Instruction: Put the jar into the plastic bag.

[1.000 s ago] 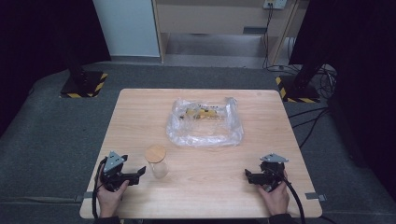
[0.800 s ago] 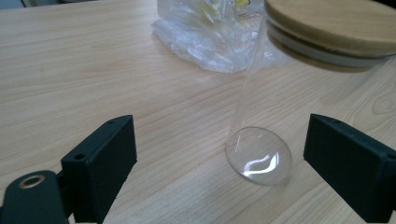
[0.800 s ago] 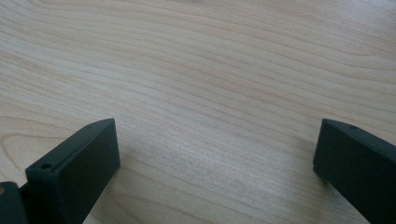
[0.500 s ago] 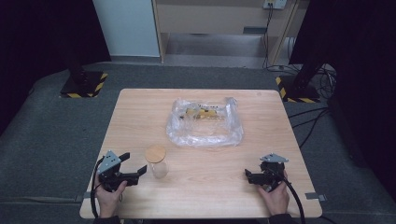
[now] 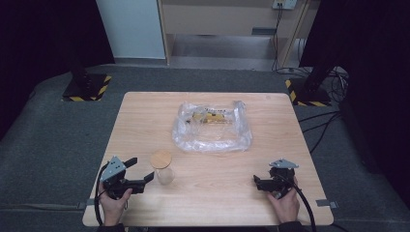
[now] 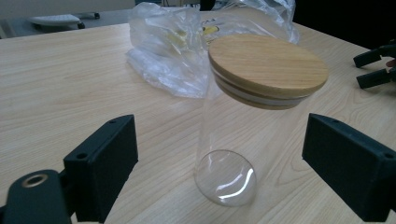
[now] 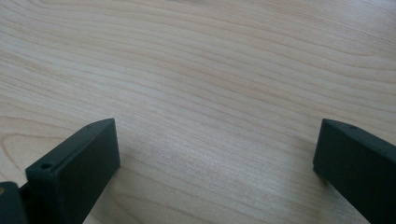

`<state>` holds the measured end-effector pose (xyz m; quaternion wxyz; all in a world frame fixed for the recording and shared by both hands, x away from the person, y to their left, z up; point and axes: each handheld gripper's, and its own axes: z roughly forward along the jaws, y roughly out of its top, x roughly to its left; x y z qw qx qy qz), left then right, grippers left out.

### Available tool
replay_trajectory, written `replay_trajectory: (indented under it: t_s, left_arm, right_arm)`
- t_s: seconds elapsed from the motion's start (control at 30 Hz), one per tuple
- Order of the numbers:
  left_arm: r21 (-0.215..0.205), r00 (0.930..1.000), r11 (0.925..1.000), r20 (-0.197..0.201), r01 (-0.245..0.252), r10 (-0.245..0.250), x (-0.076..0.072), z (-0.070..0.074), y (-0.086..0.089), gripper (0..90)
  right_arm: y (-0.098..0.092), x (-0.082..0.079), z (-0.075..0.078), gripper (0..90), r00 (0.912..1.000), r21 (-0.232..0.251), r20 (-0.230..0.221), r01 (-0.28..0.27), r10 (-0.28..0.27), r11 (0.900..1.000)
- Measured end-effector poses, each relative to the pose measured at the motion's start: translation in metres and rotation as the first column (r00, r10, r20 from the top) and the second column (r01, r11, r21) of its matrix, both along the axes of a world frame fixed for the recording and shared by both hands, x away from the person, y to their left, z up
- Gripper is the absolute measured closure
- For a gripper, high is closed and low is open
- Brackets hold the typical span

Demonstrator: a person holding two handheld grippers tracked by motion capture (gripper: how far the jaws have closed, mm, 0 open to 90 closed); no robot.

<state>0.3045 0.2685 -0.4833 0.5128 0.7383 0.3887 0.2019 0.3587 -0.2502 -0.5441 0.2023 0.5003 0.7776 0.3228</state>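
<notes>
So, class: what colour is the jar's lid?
Light wood-brown, with visible grain; the lid shows best in the left gripper view.

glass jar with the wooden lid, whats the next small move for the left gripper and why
Probably ease the left gripper forward, then close: the clear glass jar with the round wooden lid stands upright between its black jaws, which have just been closing but are clear of the glass on both sides.

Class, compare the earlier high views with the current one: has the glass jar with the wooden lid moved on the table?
No. The jar stands at the same spot in front of the plastic bag, at the same gap from the table front edge.
</notes>
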Motion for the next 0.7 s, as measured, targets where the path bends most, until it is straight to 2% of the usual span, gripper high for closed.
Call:
replay_trajectory:
  t_s: [0.33,0.7]
  left_arm:
    - [0.002,0.9992,0.9993,0.017,0.036,-0.036,-0.001,0.002,-0.009,10.8]
    - [0.033,0.9988,0.9983,0.012,0.047,-0.048,0.0,-0.001,-0.019,10.6]
  right_arm:
    - [0.0,0.0,0.0,0.5,1.0,0.0,0.0,0.0,0.0,1.0]
    - [0.0,0.0,0.0,0.4,1.0,0.0,0.0,0.0,0.0,1.0]
